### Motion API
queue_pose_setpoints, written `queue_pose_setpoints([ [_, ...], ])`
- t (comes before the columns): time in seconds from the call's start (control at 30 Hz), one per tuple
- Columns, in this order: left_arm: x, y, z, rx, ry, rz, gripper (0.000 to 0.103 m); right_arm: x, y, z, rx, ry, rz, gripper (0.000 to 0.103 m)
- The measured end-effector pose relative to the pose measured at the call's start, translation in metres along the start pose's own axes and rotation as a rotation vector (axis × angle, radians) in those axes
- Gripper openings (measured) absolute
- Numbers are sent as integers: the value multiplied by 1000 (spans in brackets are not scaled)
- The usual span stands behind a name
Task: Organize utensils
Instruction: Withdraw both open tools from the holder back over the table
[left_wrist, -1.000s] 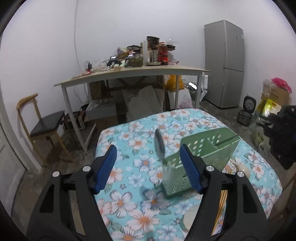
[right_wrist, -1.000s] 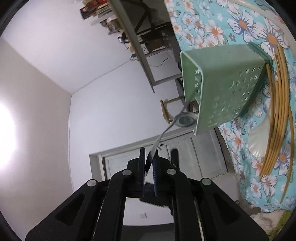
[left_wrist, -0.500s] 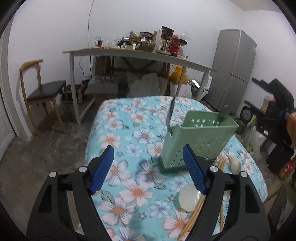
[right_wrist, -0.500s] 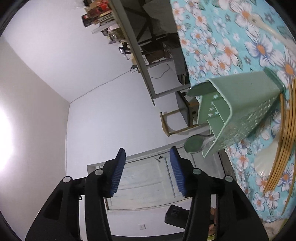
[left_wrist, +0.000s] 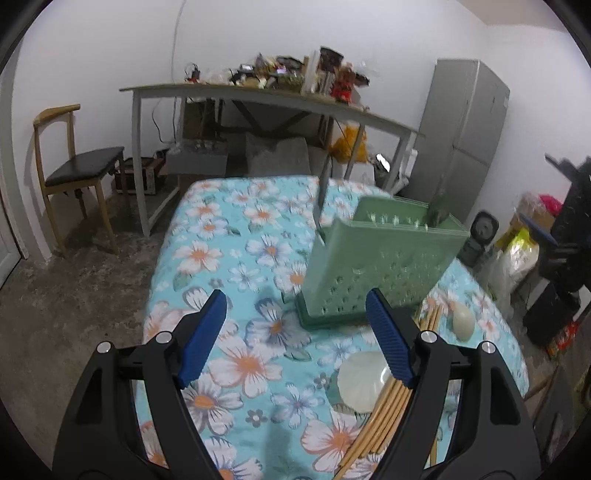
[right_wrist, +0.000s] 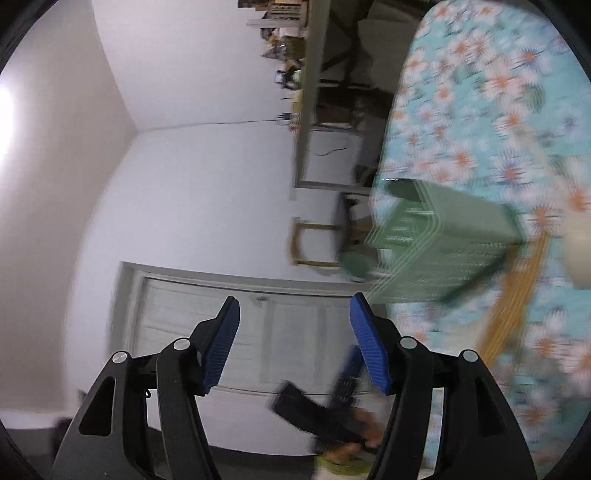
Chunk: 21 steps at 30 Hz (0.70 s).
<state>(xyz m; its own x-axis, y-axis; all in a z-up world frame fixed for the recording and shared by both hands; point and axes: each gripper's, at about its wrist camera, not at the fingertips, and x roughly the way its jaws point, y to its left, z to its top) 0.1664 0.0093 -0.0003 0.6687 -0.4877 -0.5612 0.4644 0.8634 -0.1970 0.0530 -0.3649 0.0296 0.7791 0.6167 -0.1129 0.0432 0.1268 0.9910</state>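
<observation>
The left gripper (left_wrist: 295, 334) stands with its jaws wide apart and nothing between the blue pads. Ahead of the jaws, a little toward the right finger, the green utensil holder (left_wrist: 376, 269) stands upright on the floral tablecloth (left_wrist: 236, 251). A knife (left_wrist: 322, 201) sticks up from the holder's near left corner, and a dark green handle (left_wrist: 437, 210) rises from a compartment further right. Just under the right finger lies a bundle of bamboo chopsticks (left_wrist: 388, 413), touching a pale round spoon bowl (left_wrist: 364, 380). Another pale spoon (left_wrist: 463, 321) lies beyond the right finger, beside the holder's base.

The right gripper (right_wrist: 293, 349) is rolled on its side, so the table looks vertical in its view, which is blurred. Its jaws have just been opening, and nothing is between them. Past the right finger, the same utensil holder (right_wrist: 439, 243) is seen, with a green spoon (right_wrist: 356, 264) sticking out of its mouth. The chopsticks (right_wrist: 513, 291) lie beyond the holder. Between the fingers, lower down, the other gripper appears, held by a hand (right_wrist: 365, 432).
</observation>
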Motion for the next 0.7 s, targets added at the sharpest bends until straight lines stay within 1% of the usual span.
queue_pose_setpoints([
  [0.07, 7, -4, -6, 9, 35, -7, 75, -12, -12, -8, -28, -17, -87, 61],
  [0.1, 11, -4, -9, 6, 49, -7, 78, -19, -21, -14, -45, -25, -159, 61],
  [0.13, 16, -5, -13, -7, 67, -21, 81, -22, -27, -18, -53, -26, -204, 61],
  [0.2, 22, -4, -19, -24, 91, -47, 83, -32, -42, -28, -91, -36, -357, 61],
  [0.23, 27, -4, -23, -32, 110, -55, 83, -37, -48, -32, -108, -45, -414, 61],
  [0.3, 38, -3, -30, -38, 150, -62, 84, -43, -58, -39, -147, -60, -540, 62],
  [0.33, 41, -2, -34, -38, 167, -59, 84, -46, -65, -43, -177, -68, -623, 62],
  [0.37, 45, 1, -38, -43, 181, -56, 84, -47, -71, -46, -195, -66, -668, 63],
  [0.4, 51, 4, -42, -56, 197, -49, 84, -48, -79, -48, -199, -59, -682, 64],
  [0.43, 54, 7, -44, -61, 209, -43, 88, -48, -88, -50, -200, -49, -709, 66],
  [0.5, 64, 12, -49, -69, 255, -52, 92, -45, -102, -53, -222, -42, -807, 67],
  [0.53, 69, 14, -51, -80, 281, -56, 92, -45, -107, -54, -229, -34, -819, 68],
  [0.57, 72, 16, -53, -91, 299, -54, 92, -45, -110, -55, -240, -37, -814, 69],
  [0.6, 76, 19, -56, -108, 321, -57, 92, -46, -110, -56, -248, -43, -801, 77],
  [0.67, 77, 22, -59, -119, 319, -75, 94, -43, -110, -57, -266, -28, -772, 92],
  [0.7, 76, 24, -59, -131, 312, -87, 95, -39, -110, -59, -289, -13, -773, 95],
])
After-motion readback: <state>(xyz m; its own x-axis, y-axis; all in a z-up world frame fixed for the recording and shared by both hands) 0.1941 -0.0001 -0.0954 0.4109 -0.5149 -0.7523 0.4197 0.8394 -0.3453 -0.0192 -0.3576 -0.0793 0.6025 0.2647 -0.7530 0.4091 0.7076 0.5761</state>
